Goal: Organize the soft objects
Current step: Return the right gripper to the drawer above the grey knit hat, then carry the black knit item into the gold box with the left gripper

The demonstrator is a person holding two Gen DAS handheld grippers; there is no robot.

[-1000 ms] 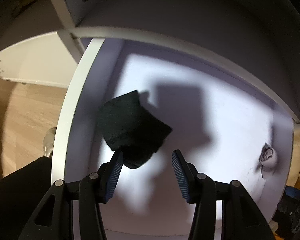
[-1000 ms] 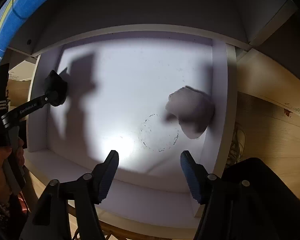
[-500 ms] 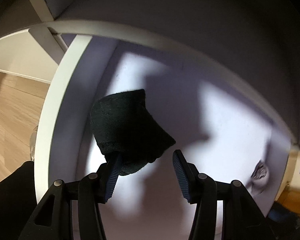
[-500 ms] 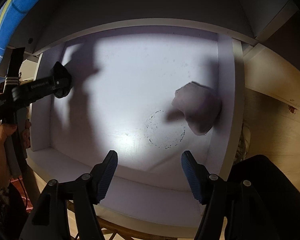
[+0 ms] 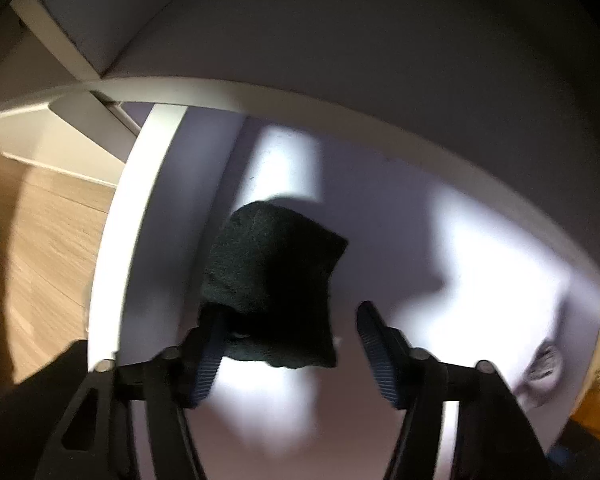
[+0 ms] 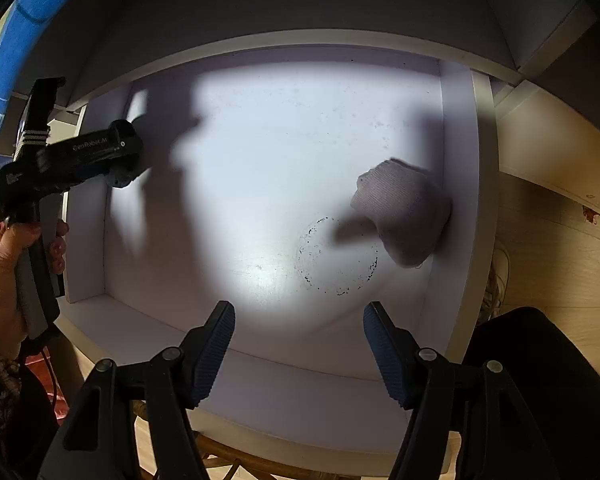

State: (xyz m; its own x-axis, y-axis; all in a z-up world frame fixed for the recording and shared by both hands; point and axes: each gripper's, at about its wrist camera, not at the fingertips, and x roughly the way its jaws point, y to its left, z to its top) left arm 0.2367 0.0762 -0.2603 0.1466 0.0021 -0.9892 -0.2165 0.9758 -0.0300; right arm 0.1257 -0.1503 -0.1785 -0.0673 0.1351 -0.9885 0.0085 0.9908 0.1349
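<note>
A black soft bundle point(image 5: 272, 280) lies on the floor of a white drawer point(image 5: 140, 208), close to its left wall. My left gripper point(image 5: 288, 344) points down over it, open. The bundle sits between the fingers, against the left pad and clear of the right one. A pale grey knitted bundle point(image 6: 404, 216) rests against the drawer's right wall point(image 6: 460, 200); it also shows small as the grey bundle point(image 5: 544, 368). My right gripper point(image 6: 296, 344) hangs open and empty over the drawer's front part. The left gripper point(image 6: 120, 160) appears there, held by a hand point(image 6: 4, 248).
A ring of dark specks point(image 6: 336, 256) marks the drawer floor beside the grey bundle. White cabinet fronts point(image 5: 340, 60) overhang the drawer's back. Wooden floor point(image 5: 40, 240) lies on both sides, a blue item point(image 6: 16, 20) at top left, dark clothing point(image 6: 540, 360) at lower right.
The left gripper has shifted over the black bundle, which now sits further in between its fingers. The right gripper and the grey bundle have stayed put.
</note>
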